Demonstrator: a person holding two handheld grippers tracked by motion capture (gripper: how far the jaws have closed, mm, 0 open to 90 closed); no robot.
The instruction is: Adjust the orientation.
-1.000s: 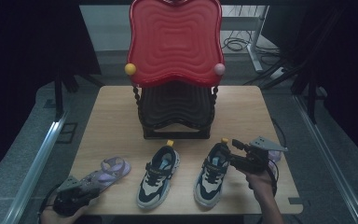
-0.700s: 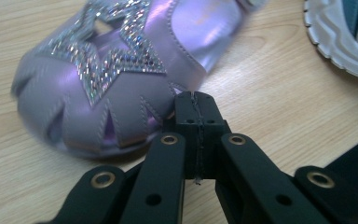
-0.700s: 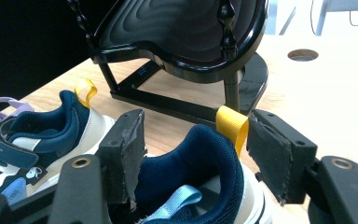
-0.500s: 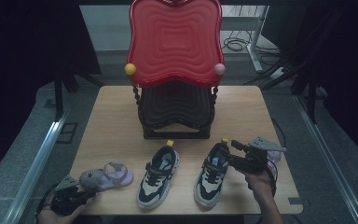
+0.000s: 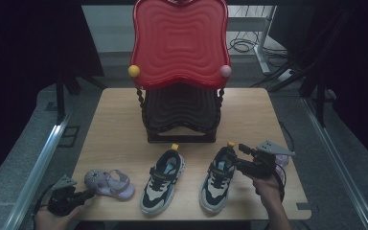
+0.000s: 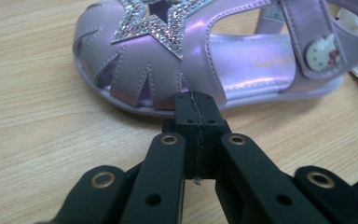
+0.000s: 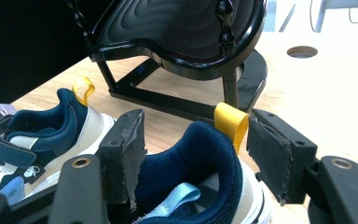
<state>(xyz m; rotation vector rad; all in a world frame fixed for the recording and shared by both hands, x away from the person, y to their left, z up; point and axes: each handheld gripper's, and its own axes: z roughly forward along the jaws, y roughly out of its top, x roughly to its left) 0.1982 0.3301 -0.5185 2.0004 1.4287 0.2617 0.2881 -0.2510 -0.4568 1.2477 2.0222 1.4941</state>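
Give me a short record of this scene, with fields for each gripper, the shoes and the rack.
left gripper: shut, tips against the purple sandal
right gripper: open, jaws either side of the right sneaker heel
left sneaker: on the table, untouched
shoe rack: red top tier, black lower tier, both without shoes

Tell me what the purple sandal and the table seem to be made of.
The purple sandal looks like glossy synthetic leather: it has a pearly shine, stitched edges and a glittery star. The table looks like light wood or wood laminate with a matte finish and visible grain; which one is unclear.
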